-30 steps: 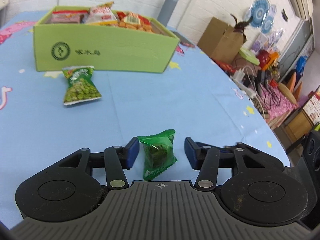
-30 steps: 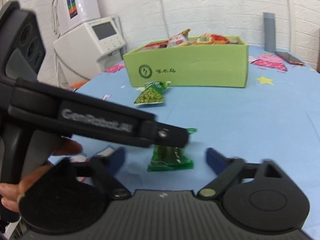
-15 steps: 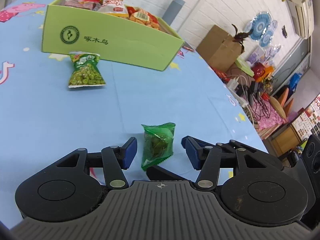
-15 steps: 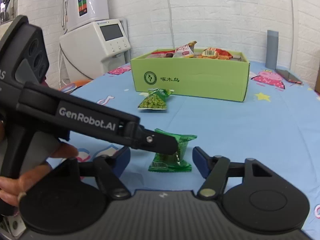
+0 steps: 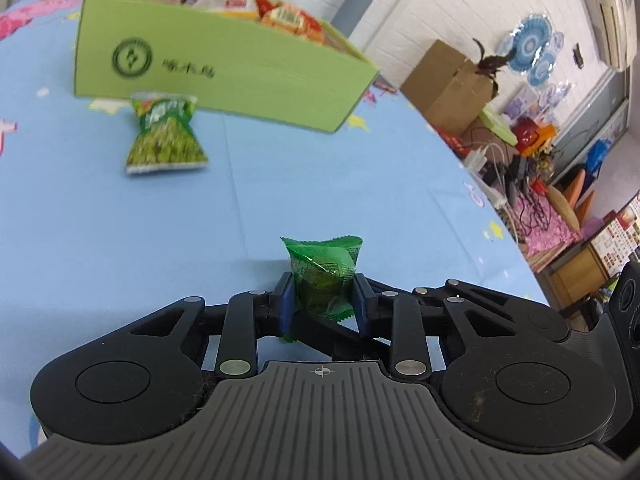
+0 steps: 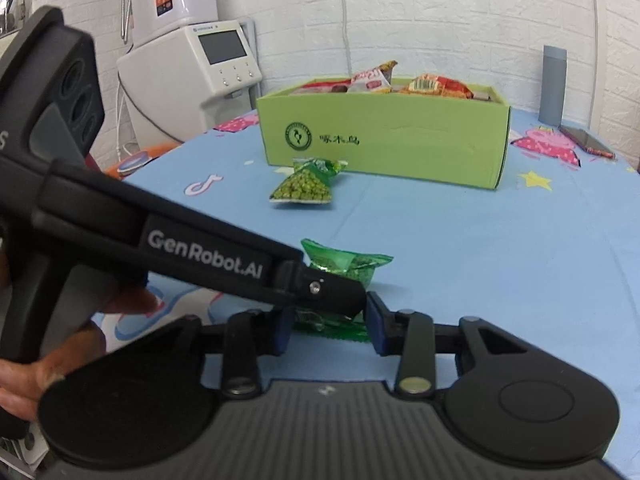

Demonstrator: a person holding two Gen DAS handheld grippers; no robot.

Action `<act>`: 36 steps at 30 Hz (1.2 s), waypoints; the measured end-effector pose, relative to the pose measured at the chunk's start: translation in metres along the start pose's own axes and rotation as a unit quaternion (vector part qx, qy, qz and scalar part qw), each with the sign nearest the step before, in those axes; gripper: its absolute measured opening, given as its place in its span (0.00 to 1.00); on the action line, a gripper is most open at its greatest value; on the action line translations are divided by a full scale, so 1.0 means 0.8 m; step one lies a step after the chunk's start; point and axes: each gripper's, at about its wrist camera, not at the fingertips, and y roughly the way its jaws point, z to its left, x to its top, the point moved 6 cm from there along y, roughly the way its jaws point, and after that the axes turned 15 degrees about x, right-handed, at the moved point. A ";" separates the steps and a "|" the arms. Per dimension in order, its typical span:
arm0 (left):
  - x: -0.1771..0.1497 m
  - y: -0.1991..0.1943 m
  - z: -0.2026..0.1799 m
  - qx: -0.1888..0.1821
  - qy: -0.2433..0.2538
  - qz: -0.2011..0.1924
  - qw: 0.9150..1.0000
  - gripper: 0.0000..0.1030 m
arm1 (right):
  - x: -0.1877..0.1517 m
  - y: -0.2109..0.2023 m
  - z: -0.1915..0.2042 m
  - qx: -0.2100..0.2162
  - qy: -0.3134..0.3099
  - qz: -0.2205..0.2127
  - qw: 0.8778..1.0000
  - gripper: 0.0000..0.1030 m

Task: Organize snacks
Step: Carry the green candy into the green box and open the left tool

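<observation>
**Two claws clamped on one green packet**

Both claws are closed on the same small green snack packet (image 5: 322,276), which lies on the blue desk (image 5: 360,200). The jaws of the left claw (image 5: 322,300) have just been closing and now pinch its sides; those of the right claw (image 6: 328,322) have just been closing on its near end. The green box (image 5: 224,72) is seen at 11 o'clock, with a pea packet (image 5: 166,140) just before it. The packet is judged light, soft and crinkly, its film slippery. It is best gripped across the filled middle, since the sealed edges may slide.
</observation>
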 end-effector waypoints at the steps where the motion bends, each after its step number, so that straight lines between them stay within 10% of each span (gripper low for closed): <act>1: 0.007 -0.004 -0.003 0.001 0.002 -0.006 1.000 0.09 | 0.006 -0.002 -0.001 0.001 -0.002 -0.004 1.000 0.41; 11: 0.146 -0.018 -0.017 -0.003 -0.003 -0.072 0.997 0.10 | 0.131 0.001 -0.033 -0.020 -0.062 -0.054 0.996 0.42; 22: 0.299 0.076 0.010 0.045 0.004 -0.085 0.995 0.10 | 0.255 0.099 -0.129 -0.006 -0.044 -0.054 0.998 0.42; 28: 0.309 0.137 0.040 0.071 0.008 -0.082 0.994 0.13 | 0.260 0.170 -0.170 0.005 -0.019 -0.030 0.999 0.44; 36: 0.299 0.065 0.033 0.043 0.022 -0.133 0.990 0.38 | 0.259 0.115 -0.140 -0.007 -0.056 -0.075 0.996 0.64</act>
